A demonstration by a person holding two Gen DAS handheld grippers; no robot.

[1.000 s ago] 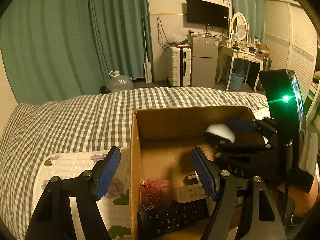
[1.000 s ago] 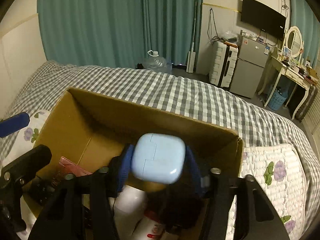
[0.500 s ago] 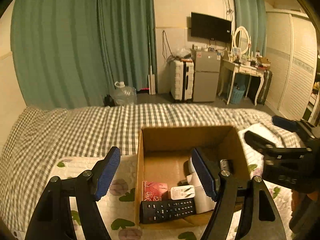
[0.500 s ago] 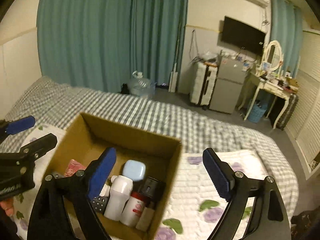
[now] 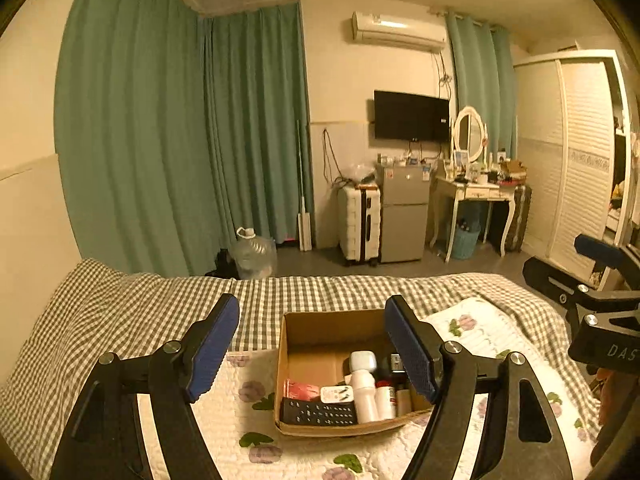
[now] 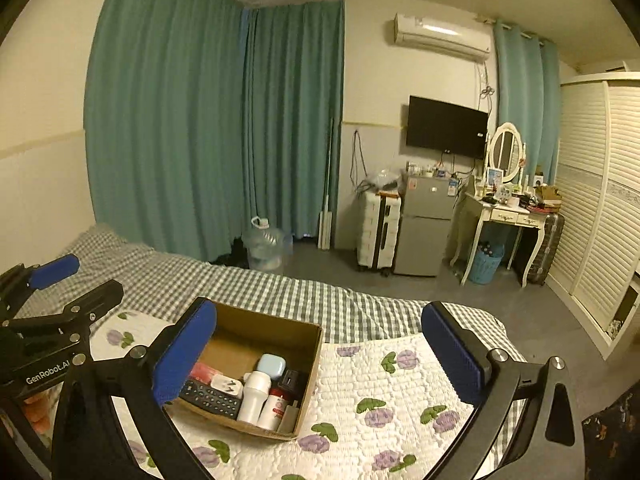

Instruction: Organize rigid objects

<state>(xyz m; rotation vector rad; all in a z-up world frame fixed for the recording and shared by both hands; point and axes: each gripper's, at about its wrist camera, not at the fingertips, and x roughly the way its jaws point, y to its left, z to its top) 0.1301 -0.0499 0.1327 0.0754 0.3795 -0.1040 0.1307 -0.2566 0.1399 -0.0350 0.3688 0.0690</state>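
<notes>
A brown cardboard box (image 5: 320, 322) (image 6: 276, 330) sits on the bed on a flowered quilt. Inside lie a black remote (image 5: 318, 414) (image 6: 210, 396), a white plug adapter (image 5: 337, 394), a red packet (image 5: 300, 390), a white bottle (image 5: 364, 390) (image 6: 254, 396), a red-and-white bottle (image 6: 274, 406) and a pale blue case (image 5: 363, 361) (image 6: 271, 366). My left gripper (image 5: 312, 348) is open and empty, raised above and behind the box. My right gripper (image 6: 320, 354) is open and empty, raised well above the box.
The flowered quilt (image 6: 392, 400) lies over a grey checked bedspread (image 5: 120, 320). Beyond the bed stand a water jug (image 6: 266, 248), a white suitcase (image 6: 378, 232), a small fridge (image 6: 426, 224) and a dressing table (image 6: 508, 216). Green curtains hang behind.
The right gripper let go of the pale blue case, which now lies in the box. Both grippers have pulled up and back from the box.
</notes>
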